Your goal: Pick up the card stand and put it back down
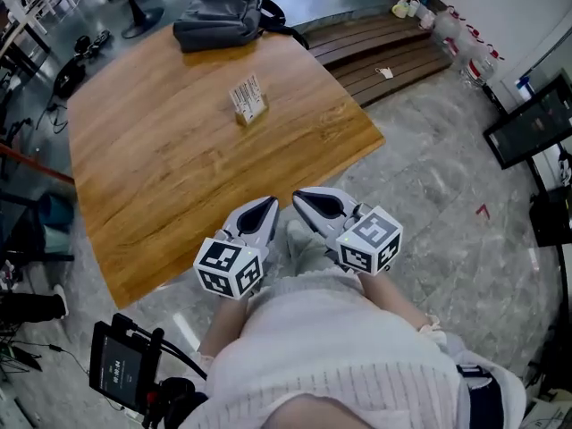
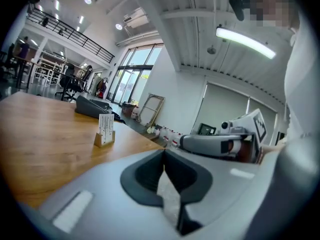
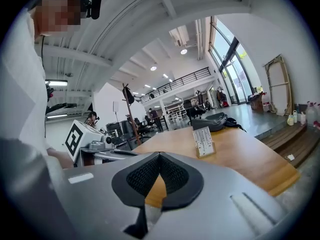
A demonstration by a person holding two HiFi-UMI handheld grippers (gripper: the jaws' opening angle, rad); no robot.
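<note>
The card stand (image 1: pixel 248 101), a small wooden base with white printed cards upright in it, rests on the wooden table (image 1: pixel 170 168) toward its far side. It also shows as card stand (image 2: pixel 105 130) and card stand (image 3: pixel 203 142). Both grippers hover at the table's near edge, close to the person's body and well short of the stand. My left gripper (image 1: pixel 265 209) is shut with nothing in it, jaws meeting at the tips (image 2: pixel 164 154). My right gripper (image 1: pixel 300 198) is also shut and holds nothing (image 3: pixel 159 156).
A dark grey bag (image 1: pixel 223 14) lies at the table's far edge. Wooden steps (image 1: pixel 384 56) lie right of the table, with bottles (image 1: pixel 456 34) beyond. A tablet on a stand (image 1: pixel 121 365) sits near left on the floor.
</note>
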